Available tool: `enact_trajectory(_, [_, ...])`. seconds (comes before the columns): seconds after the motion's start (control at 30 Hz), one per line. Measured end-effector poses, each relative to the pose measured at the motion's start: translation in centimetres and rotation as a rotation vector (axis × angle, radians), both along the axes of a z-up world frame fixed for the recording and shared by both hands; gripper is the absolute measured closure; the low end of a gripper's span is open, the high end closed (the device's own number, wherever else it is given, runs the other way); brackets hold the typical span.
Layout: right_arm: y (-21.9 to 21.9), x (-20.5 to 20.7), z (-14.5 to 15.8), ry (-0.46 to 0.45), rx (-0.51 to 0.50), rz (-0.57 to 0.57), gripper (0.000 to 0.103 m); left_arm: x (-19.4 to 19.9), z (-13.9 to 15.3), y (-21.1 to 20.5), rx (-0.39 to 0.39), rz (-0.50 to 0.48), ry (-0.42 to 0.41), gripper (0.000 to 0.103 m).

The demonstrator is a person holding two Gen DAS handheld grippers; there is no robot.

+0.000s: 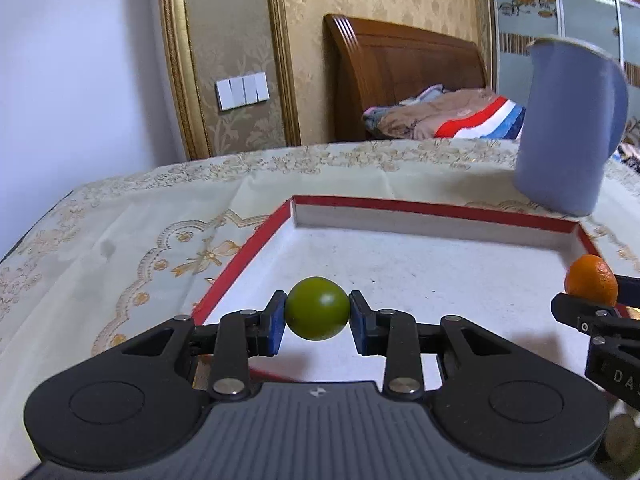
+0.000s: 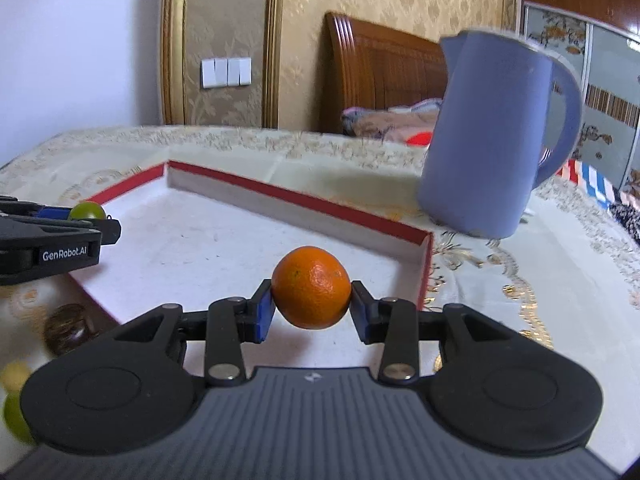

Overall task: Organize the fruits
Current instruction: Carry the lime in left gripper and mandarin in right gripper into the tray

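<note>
My left gripper (image 1: 317, 310) is shut on a round green fruit (image 1: 317, 308) and holds it over the near left part of a shallow white tray with a red rim (image 1: 400, 204). My right gripper (image 2: 311, 304) is shut on an orange (image 2: 311, 286) and holds it over the tray's near right part (image 2: 304, 198). In the left wrist view the orange (image 1: 591, 280) shows at the right edge. In the right wrist view the green fruit (image 2: 86, 210) and the left gripper show at the far left.
A blue jug (image 1: 572, 128) stands on the patterned tablecloth (image 1: 120, 240) behind the tray's far right corner; it also shows in the right wrist view (image 2: 492, 136). A brown round thing (image 2: 66, 328) and yellow-green fruits (image 2: 14, 412) lie near the tray's front left. A bed is behind.
</note>
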State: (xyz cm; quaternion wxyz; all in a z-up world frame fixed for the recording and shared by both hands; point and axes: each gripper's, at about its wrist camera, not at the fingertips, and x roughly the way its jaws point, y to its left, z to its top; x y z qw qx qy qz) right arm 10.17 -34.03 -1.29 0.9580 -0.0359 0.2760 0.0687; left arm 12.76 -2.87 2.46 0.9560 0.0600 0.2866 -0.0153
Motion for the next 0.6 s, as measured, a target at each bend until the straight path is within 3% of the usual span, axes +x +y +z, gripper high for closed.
enact_trajectory(0.4, [0.6, 4.3, -0.9, 0.099, 0.018, 0.016, 0.065, 4.9, -1.9, 0.1, -0.009, 0.049, 0.109, 0.071])
enact_trajectory(0.6, [0.5, 4.7, -1.1, 0.149, 0.031, 0.022, 0.065, 4.9, -2.2, 0.0, 0.009, 0.051, 0.094, 0.071])
